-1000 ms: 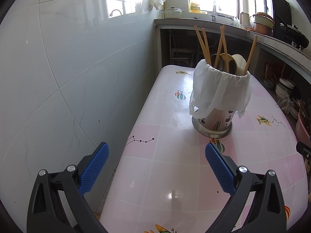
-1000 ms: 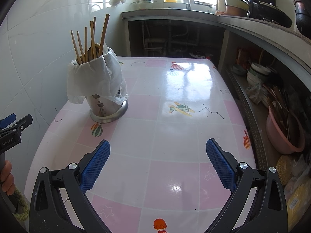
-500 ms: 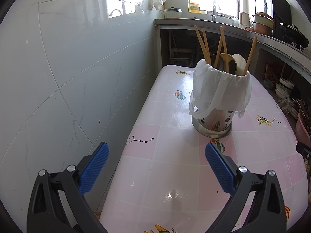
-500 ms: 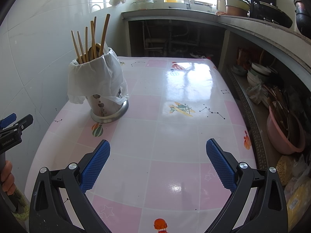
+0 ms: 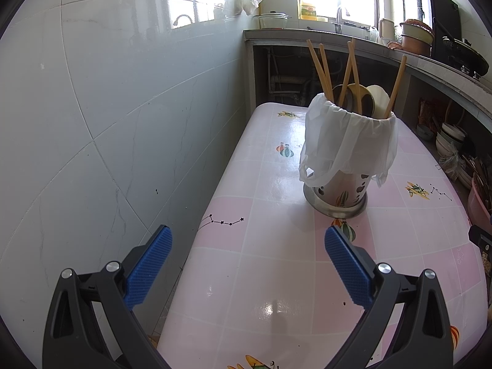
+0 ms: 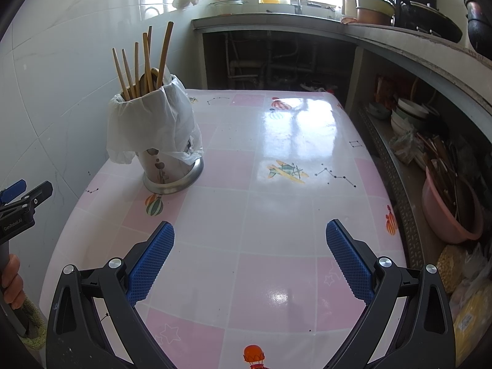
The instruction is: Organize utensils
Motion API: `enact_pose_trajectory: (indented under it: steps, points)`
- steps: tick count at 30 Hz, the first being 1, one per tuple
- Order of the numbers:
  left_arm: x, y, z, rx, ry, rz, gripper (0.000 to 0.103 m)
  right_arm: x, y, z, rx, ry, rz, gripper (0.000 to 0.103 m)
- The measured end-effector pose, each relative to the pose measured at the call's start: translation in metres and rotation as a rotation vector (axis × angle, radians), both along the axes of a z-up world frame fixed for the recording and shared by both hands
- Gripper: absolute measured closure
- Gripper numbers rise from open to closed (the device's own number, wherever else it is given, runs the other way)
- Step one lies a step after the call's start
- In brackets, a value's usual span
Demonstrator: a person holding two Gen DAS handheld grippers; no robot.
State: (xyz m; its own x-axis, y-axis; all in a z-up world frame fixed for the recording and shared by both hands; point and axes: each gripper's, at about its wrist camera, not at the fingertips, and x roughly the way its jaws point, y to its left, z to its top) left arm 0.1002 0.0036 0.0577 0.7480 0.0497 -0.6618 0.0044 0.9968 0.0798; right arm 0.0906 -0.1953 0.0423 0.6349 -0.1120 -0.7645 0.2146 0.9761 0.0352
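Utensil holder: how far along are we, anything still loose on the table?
Chopsticks and spoons already stand in the holder. Both grippers, left and right, are open and hold nothing. No loose utensil shows on the table, so little seems left.

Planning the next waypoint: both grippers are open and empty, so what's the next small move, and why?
Probably bring the left gripper forward and up toward the chopsticks standing in the utensil holder. Both sets of jaws are wide open and hold nothing, the pink table shows no loose utensils, and the holder sits closer to the left side than to the right gripper.
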Motion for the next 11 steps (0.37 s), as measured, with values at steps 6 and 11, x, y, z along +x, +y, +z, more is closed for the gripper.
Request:
enact_pose_trajectory:
  steps: [6, 11]
  points:
    - [-0.0008, -0.0012, -0.0003, 0.001, 0.001, -0.001, 0.006, 0.0001, 0.0003, 0.0003, 0.003, -0.001, 0.002, 0.008]
    - [-0.0011, -0.0014, -0.0001, 0.001, 0.001, -0.001, 0.006, 0.0002, 0.0012, 0.0000, 0.004, 0.000, 0.003, 0.008]
